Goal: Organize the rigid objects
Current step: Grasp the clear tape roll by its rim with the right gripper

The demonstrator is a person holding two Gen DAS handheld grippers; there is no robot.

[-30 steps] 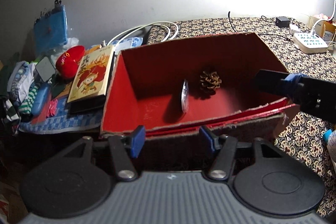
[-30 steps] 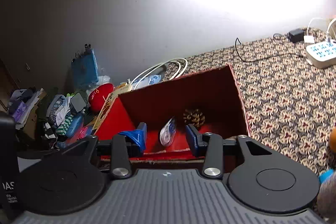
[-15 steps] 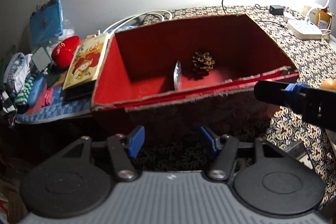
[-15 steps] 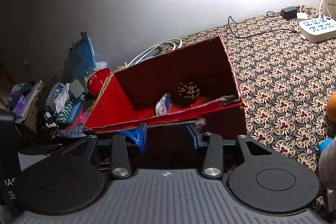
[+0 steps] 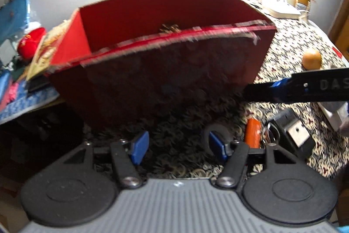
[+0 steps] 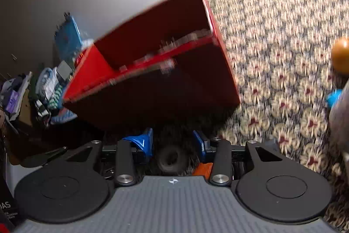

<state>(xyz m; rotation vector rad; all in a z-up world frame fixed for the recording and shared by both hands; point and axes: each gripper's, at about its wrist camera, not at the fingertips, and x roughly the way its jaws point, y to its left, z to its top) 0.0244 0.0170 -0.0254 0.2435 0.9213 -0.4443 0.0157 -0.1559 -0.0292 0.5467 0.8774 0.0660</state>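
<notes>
Left wrist view now shows the red box [image 5: 174, 84] from its dark outer front wall. A second ago I was looking over the near rim at its floor. The box stands on the patterned cloth of the bench [image 5: 290, 36], where it stood before; it is my hands that have come down. Of its contents only the top of the pine cone [image 5: 169, 27] shows over the frayed rim. The shiny disc that stood beside the cone is now hidden behind the wall.

My left tool [image 5: 177, 149] hangs low over the cloth in front of the box. Its jaws are opening, fairly wide, with nothing between them. Loose things have come into sight just to its right. A dark ring [image 5: 212, 131] lies partly behind the right pad, an orange stick [image 5: 253, 132] is beside that, and then come a bunch of keys [image 5: 272, 134] and a black gadget [image 5: 292, 134]. An orange fruit [image 5: 312, 58] sits farther back.

My right tool [image 6: 173, 143] has dropped too. Its jaws stand apart at a narrow gap and grip nothing. The dark ring shows low in that gap, but blur keeps me from telling whether it lies between the pads or beyond them.

I judge the box visit is over and the next pick starts here, probably the ring or the orange stick.
</notes>
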